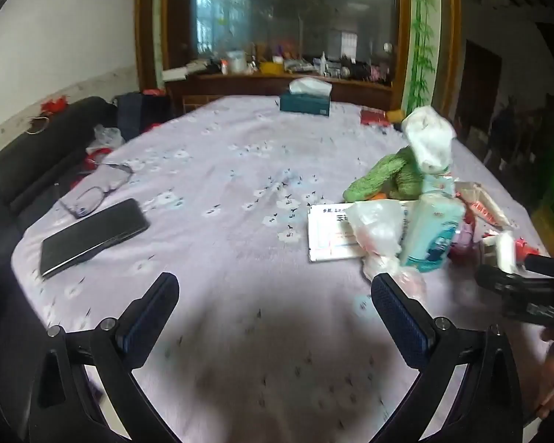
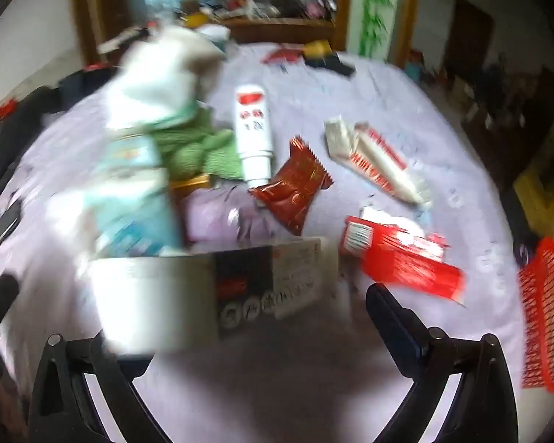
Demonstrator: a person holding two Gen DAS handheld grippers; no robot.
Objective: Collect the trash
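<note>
Left hand-held gripper [image 1: 275, 293] spread wide, empty, above lilac floral table [image 1: 221, 155]. Right hand-held gripper [image 2: 240, 310] spread too, empty, over white carton [image 2: 210, 291] beside red wrapper [image 2: 402, 258].

A: Bare tablecloth [image 1: 240, 170] ahead of left gripper [image 1: 273, 295], open. Phone [image 1: 92, 236], glasses [image 1: 99, 188] off left.
B: Right gripper [image 2: 273, 306]: white box [image 2: 210, 291] between fingers, wrappers [image 2: 295, 188] beyond.
</note>
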